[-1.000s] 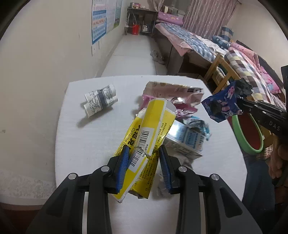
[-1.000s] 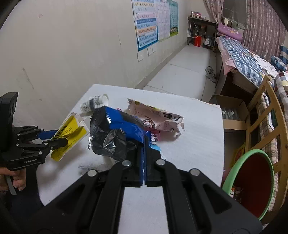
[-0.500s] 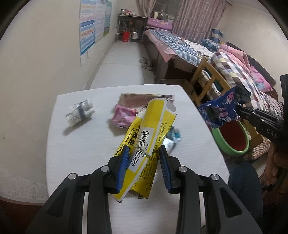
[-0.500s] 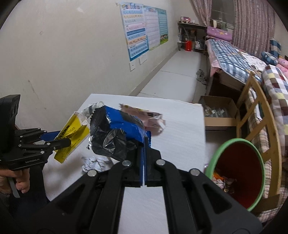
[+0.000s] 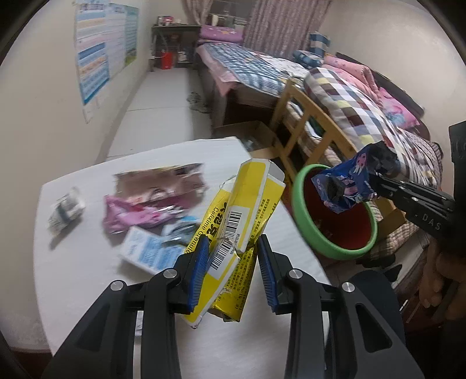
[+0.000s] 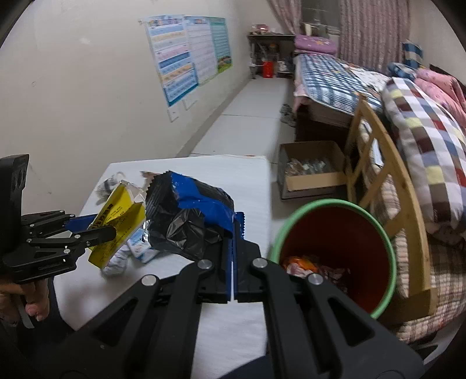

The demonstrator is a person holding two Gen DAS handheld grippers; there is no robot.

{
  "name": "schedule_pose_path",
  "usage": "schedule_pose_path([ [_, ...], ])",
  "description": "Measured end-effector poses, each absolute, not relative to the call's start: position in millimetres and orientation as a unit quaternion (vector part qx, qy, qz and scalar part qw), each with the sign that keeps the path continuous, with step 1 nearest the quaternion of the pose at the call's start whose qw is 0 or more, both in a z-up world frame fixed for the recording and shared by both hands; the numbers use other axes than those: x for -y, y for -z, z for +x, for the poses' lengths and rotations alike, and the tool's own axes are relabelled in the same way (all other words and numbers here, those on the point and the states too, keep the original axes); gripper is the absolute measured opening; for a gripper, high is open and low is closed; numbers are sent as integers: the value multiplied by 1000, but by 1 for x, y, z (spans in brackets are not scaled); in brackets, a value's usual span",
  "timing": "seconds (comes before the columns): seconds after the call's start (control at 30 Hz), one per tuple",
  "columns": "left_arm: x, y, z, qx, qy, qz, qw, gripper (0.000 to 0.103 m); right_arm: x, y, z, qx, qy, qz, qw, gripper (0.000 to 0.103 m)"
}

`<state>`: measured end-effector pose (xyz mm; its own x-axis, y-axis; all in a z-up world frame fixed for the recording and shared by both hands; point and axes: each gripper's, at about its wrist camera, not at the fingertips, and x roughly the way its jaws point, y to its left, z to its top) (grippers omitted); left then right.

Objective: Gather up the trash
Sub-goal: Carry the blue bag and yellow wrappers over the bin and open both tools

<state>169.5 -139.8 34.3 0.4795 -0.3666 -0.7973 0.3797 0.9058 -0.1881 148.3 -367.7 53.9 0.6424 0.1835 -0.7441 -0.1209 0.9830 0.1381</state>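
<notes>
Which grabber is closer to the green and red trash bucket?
Right. The right gripper holds its blue wrapper right above the bucket. The left gripper, clamping the yellow box, is back over the table.

place: home bedroom | beds: checked and pink quilts on a long bed [image 6: 343,78] by the striped pink curtains [image 6: 375,26] | wall: coloured paper learning charts [image 6: 186,55] | floor: open brown cardboard box [image 6: 311,175], shoes [image 6: 288,115] | furniture: pale wooden chair frame [image 6: 387,186], white table [image 6: 233,175]
</notes>
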Motion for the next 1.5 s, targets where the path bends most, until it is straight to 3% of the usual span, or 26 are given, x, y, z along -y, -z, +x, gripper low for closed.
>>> schedule_pose_path([
  [0.87,333,-9,206,-486,330,40,808,32,531,11,140,-452,32,117,884,1],
  [1.5,376,22,225,-513,328,58,791,36,546,48,153,-470,18,153,869,1],
])
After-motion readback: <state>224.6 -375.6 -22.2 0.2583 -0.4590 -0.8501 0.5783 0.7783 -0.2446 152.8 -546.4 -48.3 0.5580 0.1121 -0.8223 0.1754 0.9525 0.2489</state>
